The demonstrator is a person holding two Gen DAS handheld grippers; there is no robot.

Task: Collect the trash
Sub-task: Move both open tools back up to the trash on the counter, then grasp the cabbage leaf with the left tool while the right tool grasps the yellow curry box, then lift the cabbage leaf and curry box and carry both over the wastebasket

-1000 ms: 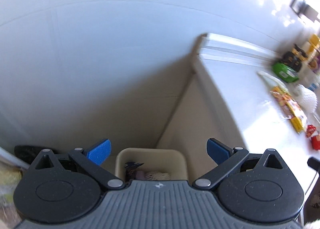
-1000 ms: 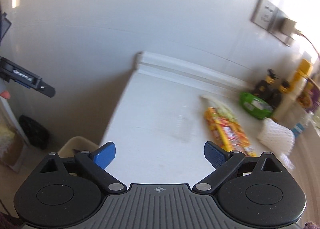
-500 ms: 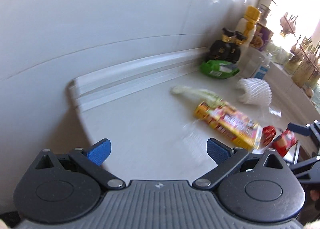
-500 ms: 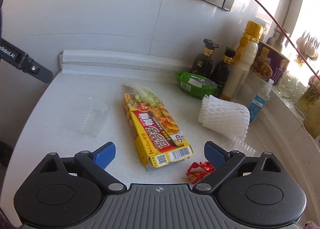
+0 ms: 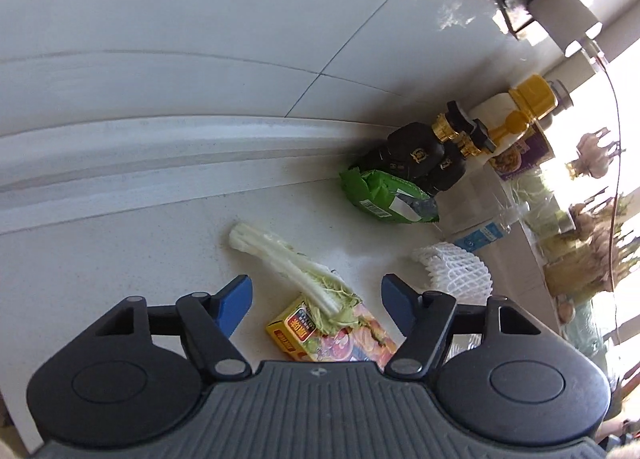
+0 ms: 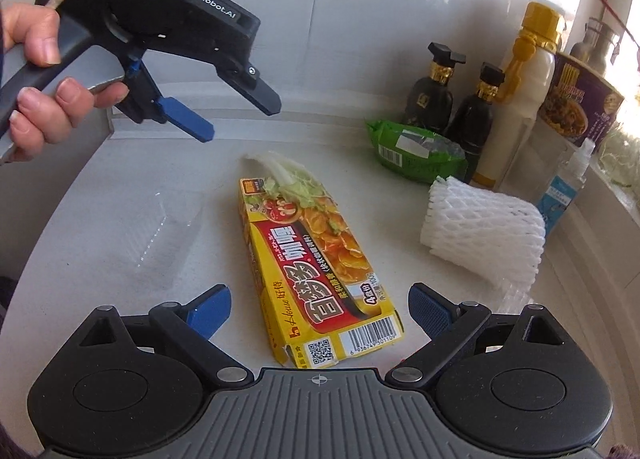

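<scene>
White countertop (image 6: 100, 163) w/ trash fills both views now; a sec ago I was looking at the bin. Left gripper (image 5: 316, 297) jaws just narrowing, nothing between, over the cabbage scrap (image 5: 288, 263) on the curry box (image 6: 308, 271). Right gripper (image 6: 320, 309) gapes, empty. Next pickup's starting, I reckon.

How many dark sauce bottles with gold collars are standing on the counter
2: the left dark bottle and the right dark bottle stand side by side at the wall, behind the green packet. Others could be hidden behind the taller containers.
</scene>
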